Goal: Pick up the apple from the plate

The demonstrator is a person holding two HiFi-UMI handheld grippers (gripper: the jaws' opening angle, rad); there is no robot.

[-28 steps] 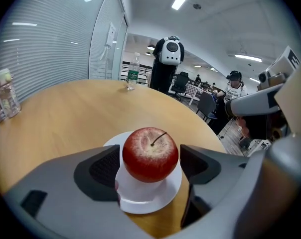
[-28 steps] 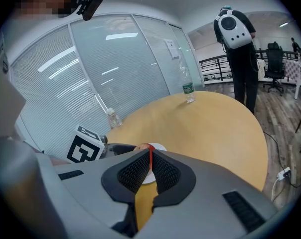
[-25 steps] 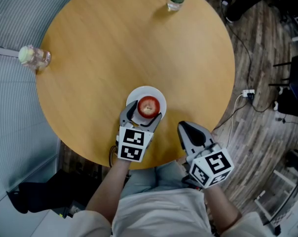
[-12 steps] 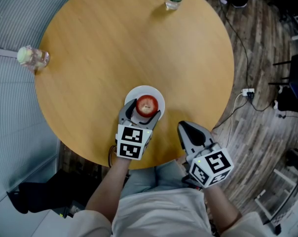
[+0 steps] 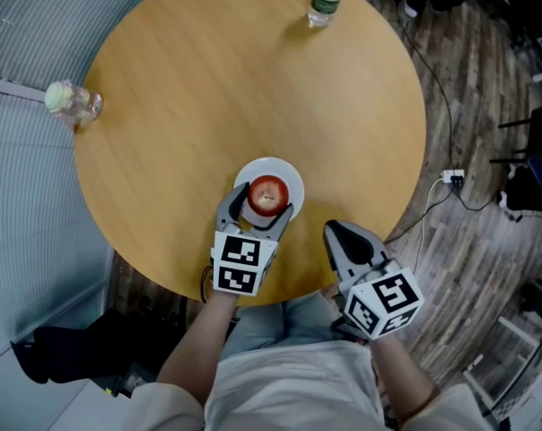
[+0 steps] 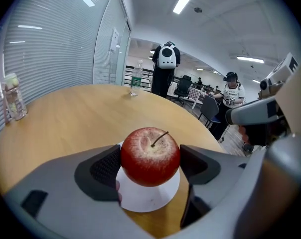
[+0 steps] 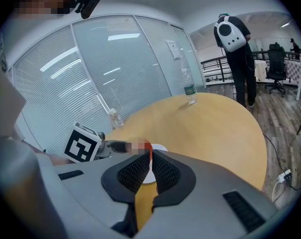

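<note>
Your left gripper (image 6: 150, 164) is clamped on the apple (image 6: 150, 156) at its widest girth, over the plate (image 6: 153, 201). Treat it as firm, smooth and bruisable: squeeze moderately. The right gripper (image 7: 150, 169) is closed and empty.

1. Looks along the right hand-held gripper (image 7: 150, 164), jaws almost together, nothing gripped.
2. Glimpses a white plate (image 7: 158, 147) on the round desk (image 7: 215, 128) beyond the jaw tips.
3. Catches a marker cube (image 7: 83, 143) at left and a bottle (image 7: 190, 91) near the desk's far edge.
4. Takes in a standing person (image 7: 235, 49) wearing a white backpack.
</note>
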